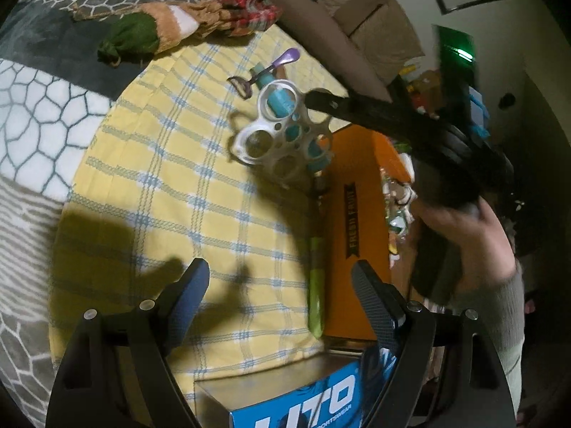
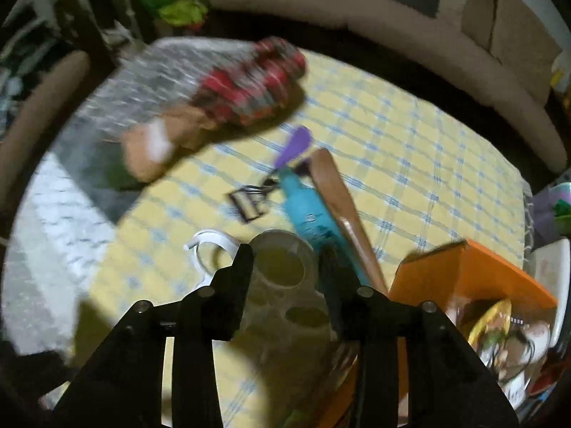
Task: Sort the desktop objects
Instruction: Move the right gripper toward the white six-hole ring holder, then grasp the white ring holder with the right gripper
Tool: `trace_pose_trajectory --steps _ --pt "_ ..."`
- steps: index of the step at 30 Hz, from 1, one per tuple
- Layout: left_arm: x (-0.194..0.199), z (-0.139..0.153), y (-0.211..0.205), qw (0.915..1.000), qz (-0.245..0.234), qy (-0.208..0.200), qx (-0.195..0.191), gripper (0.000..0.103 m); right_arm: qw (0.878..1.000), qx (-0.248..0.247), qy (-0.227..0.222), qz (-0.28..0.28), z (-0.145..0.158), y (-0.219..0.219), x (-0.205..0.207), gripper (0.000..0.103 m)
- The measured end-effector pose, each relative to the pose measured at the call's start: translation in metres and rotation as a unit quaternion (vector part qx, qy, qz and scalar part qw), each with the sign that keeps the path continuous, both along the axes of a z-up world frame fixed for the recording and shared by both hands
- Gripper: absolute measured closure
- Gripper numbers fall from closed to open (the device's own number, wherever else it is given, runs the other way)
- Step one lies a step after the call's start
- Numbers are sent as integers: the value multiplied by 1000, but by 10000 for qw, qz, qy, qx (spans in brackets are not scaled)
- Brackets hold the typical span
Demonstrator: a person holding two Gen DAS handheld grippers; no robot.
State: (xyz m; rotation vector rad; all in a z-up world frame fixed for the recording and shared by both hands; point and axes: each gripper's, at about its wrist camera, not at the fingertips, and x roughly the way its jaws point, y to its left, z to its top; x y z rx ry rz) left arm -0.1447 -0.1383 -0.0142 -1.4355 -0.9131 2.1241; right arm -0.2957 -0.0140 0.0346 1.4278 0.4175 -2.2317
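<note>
- The right gripper (image 2: 285, 260) comes in steeply over the yellow checked cloth (image 1: 171, 185), and its jaws are part open around the white plastic ring carrier full of round holes (image 1: 274, 135).
- In the right wrist view one ring of that carrier (image 2: 282, 264) sits squarely between the two black fingers; the picture is blurred, so whether the pads press on it I cannot tell.
- From the left wrist view the right gripper (image 1: 317, 101) reaches the carrier's far edge, a hand (image 1: 460, 224) behind it on the grip.
- The carrier lies on the cloth, just beside the open orange cardboard box (image 1: 357, 235) and on top of a teal tube (image 1: 278, 101).
- A purple-handled eyelash curler (image 1: 264, 69) rests just beyond the tube, touching it.
- A brown wooden stick (image 2: 342, 210) lies alongside the teal tube (image 2: 310, 217) in the right wrist view.
- A green tube-shaped thing (image 1: 316, 285) lies along the orange box's near wall.
- The left gripper (image 1: 280, 285) hangs over the cloth with jaws wide apart, nothing between them.
- A stuffed toy in green, tan and red plaid (image 1: 185, 25) lies at the cloth's far edge, well apart from the carrier.
- A blue printed box (image 1: 303, 406) sits at the bottom, below the left gripper.
</note>
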Motion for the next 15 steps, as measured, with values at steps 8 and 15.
trace_pose_trajectory --steps 8,15 --pt "6 -27 -26 9722 351 -410 2277 17 9945 -834 566 269 52 20 83 78" --pt "7 -39 -47 9781 718 -738 1811 15 9974 -537 35 470 25 21 118 78"
